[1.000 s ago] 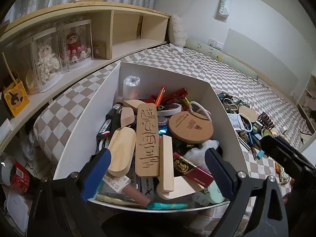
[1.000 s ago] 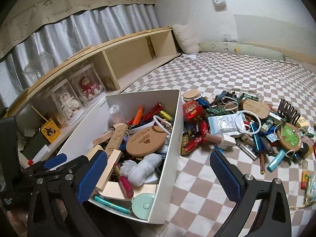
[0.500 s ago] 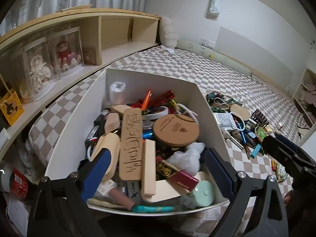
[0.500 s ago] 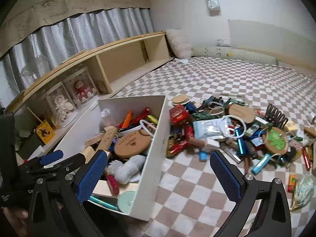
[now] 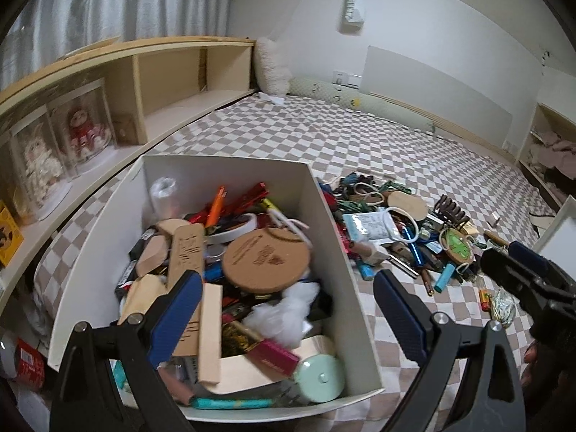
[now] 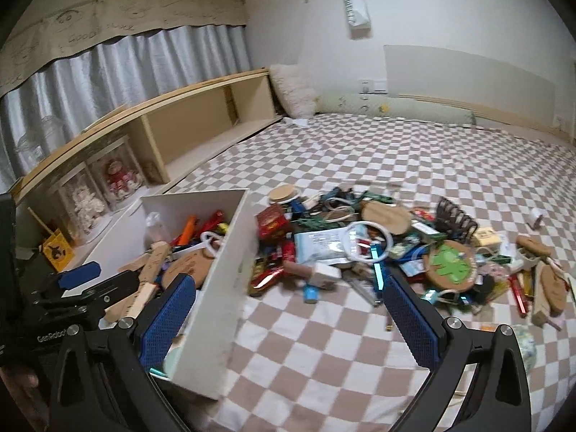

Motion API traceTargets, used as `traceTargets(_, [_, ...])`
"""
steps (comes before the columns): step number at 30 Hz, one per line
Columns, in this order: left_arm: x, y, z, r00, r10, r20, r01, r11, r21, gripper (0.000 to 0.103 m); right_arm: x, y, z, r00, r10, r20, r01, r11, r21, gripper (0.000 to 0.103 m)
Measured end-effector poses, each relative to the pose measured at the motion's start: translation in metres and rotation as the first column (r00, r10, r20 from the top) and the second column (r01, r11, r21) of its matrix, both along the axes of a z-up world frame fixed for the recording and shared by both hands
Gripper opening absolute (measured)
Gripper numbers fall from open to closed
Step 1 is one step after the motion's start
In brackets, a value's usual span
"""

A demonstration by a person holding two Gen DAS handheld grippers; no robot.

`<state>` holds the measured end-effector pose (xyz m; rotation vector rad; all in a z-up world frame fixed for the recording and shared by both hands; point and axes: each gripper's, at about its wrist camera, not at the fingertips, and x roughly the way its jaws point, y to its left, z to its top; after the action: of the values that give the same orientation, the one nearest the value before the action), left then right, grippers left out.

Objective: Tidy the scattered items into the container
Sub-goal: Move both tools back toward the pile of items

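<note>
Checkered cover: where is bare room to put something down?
Bare checkered cover lies in front of the scattered pile, right of the white box, and beyond the pile toward the bolster. The box interior and the pile are crowded.

1 white box (image 5: pixel 325 212), 2 doll jars (image 5: pixel 84 122), 1 cork disc (image 5: pixel 266 259), 2 tongs (image 6: pixel 288 309)

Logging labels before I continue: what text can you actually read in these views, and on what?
"GenRobot": white print on the left gripper body, end cut off.
"GOOD": curtain valance, faint.
Wall pouch: print blurred.
Wooden plaque, cork coaster, white packet: markings unreadable.
</note>
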<state>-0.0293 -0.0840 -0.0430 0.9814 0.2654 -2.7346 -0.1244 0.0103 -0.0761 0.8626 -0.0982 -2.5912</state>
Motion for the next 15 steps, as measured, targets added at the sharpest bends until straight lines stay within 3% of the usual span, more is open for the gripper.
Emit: traceTargets(15, [-0.031,0.047,-0.006,0.994,-0.109,-0.006,0.109,0.994,0.012,0.096,-0.006,0.073,-0.007,0.991,-0.137,0.006,0.137,0.991,-0.003,0.103])
